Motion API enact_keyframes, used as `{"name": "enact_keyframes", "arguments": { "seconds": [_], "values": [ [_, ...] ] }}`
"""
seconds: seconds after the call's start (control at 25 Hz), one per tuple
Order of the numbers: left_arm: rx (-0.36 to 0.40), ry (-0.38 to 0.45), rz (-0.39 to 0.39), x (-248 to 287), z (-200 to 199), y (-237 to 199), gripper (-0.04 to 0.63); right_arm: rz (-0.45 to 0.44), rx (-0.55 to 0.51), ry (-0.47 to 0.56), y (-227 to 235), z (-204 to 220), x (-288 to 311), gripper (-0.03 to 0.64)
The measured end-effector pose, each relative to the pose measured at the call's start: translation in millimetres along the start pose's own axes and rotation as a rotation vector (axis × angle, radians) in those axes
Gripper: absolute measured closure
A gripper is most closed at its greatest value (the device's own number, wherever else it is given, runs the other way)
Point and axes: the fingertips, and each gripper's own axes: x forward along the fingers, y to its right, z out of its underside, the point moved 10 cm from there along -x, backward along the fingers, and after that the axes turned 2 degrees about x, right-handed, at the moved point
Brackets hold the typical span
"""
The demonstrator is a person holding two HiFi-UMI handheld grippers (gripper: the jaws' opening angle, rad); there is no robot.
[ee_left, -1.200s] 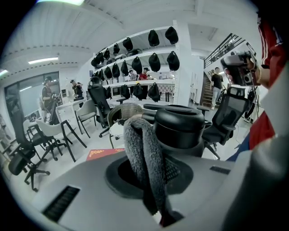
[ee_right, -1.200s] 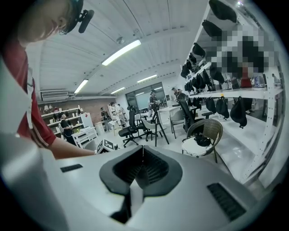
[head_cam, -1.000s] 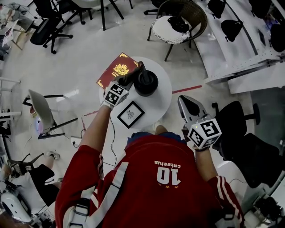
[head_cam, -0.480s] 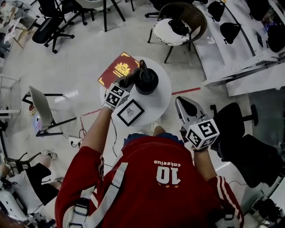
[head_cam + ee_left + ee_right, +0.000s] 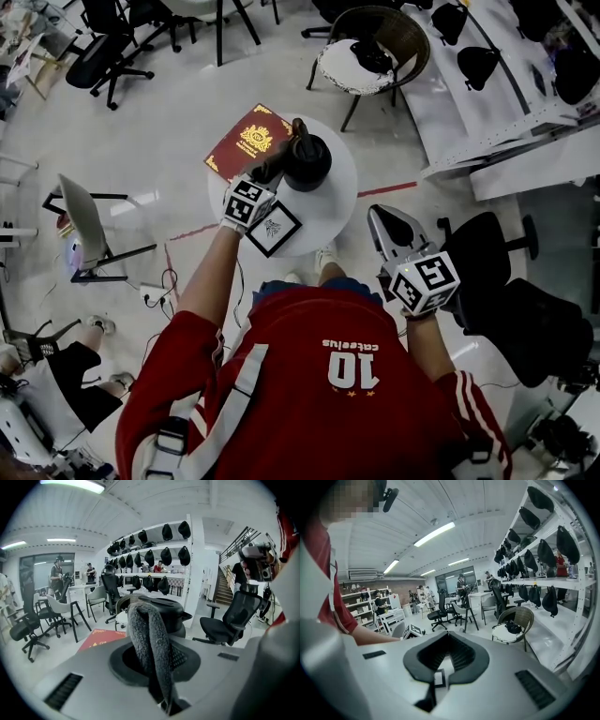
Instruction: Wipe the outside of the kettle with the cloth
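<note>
A black kettle (image 5: 307, 161) stands on a small round white table (image 5: 333, 211). My left gripper (image 5: 274, 169) is at the kettle's left side, shut on a dark grey cloth (image 5: 267, 170) that lies against the kettle. In the left gripper view the cloth (image 5: 146, 630) hangs folded out of the left gripper (image 5: 153, 654), and the kettle (image 5: 171, 613) sits right behind it. My right gripper (image 5: 382, 216) hangs off the table to the right, shut and holding nothing. In its own view the right gripper (image 5: 446, 641) is pressed together.
A red book (image 5: 247, 140) lies on the table's far left, jutting over the edge. A black-framed picture (image 5: 274, 230) rests near me. A wicker chair (image 5: 370, 47), office chairs (image 5: 112, 42), a grey chair (image 5: 84, 230) and a black chair (image 5: 502, 272) ring the table.
My left gripper has slid a little back toward me along the kettle's side with the cloth. The right gripper has hardly moved.
</note>
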Motion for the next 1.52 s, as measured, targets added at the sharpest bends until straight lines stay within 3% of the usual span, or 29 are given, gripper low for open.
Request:
{"name": "enact_keyframes", "arguments": {
  "seconds": [0.72,1.0,1.52],
  "values": [
    [-0.03,0.014,0.016,-16.4,6.4,34.0,0.548,0.013,-0.007,0.024,-33.3,12.5,-30.7,0.6],
    [-0.012,-0.012,0.01,-11.3,8.1,58.1,0.548,-0.042,-0.015,0.023,-18.3,11.6,-35.3,0.6],
    [-0.055,-0.086,-0.092,5.5,4.8,77.7,0.548,-0.189,-0.032,0.013,46.0,-5.7,-26.2,0.6]
  ]
}}
